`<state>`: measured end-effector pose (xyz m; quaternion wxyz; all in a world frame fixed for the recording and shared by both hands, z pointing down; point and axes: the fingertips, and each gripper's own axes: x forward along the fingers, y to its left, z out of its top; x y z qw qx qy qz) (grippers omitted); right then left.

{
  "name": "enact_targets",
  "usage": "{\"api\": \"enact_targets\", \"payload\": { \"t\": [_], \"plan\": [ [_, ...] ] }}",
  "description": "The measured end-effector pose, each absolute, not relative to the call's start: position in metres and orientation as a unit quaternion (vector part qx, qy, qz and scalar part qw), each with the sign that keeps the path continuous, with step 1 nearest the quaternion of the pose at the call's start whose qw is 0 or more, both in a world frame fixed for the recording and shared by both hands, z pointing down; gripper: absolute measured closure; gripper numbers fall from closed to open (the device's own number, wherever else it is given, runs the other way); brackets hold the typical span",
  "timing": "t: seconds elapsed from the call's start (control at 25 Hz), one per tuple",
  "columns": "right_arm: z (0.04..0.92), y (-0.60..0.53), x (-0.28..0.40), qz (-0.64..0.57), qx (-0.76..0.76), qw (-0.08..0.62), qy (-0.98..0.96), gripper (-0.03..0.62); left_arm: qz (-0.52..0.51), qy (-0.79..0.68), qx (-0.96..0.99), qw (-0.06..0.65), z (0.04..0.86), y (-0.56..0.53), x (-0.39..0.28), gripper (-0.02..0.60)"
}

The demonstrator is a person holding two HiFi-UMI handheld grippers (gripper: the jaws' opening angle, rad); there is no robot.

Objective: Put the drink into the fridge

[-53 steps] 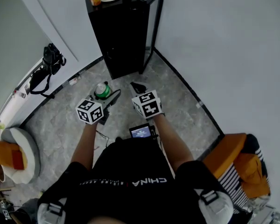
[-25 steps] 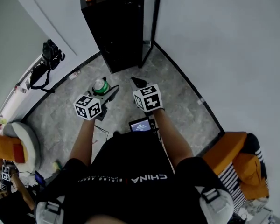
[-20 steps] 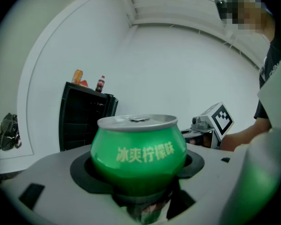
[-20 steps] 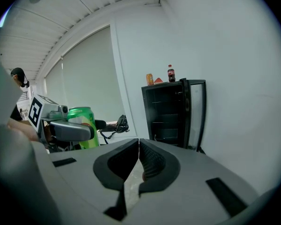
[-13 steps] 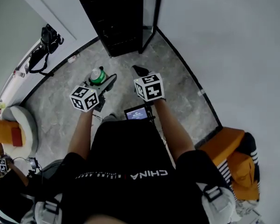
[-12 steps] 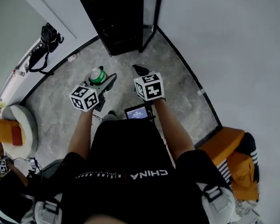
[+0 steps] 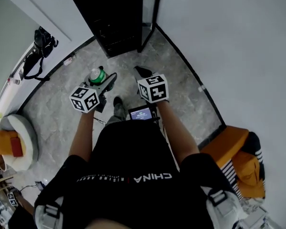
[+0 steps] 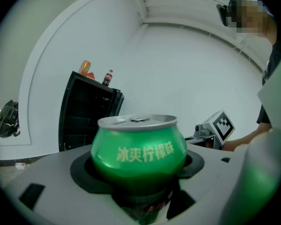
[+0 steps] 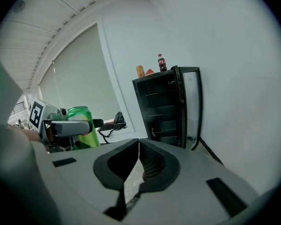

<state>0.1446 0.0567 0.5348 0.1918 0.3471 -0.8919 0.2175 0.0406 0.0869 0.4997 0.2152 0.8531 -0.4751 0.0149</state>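
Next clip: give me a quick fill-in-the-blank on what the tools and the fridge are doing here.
The left tool is shut on a ____ can.
The right tool, jaws together, holds ____.
The black fridge has its door standing ____.
Missing words: green; nothing; open.

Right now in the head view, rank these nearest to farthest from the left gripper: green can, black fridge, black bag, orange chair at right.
1. green can: clamped in the jaws of the left gripper.
2. black fridge: straight ahead, door open.
3. black bag: far left, by the wall.
4. orange chair: lower right, beside and behind the person.
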Motion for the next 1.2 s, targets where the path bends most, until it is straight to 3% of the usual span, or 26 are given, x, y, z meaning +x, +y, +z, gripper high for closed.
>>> {"api": "enact_targets", "payload": {
  "t": [0.76, 1.2],
  "plan": [
    [0.514, -0.062, 0.049, 0.203, 0.415, 0.202, -0.864, 0.578, 0.01, -0.401, 0.893, 0.206, 0.488, -0.041, -0.05, 0.225],
    [0.524, -0.08, 0.012, 0.207, 0.418, 0.225, -0.855, 0.579, -0.007, -0.379, 0.894, 0.238, 0.502, -0.062, -0.075, 0.227]
  ]
}}
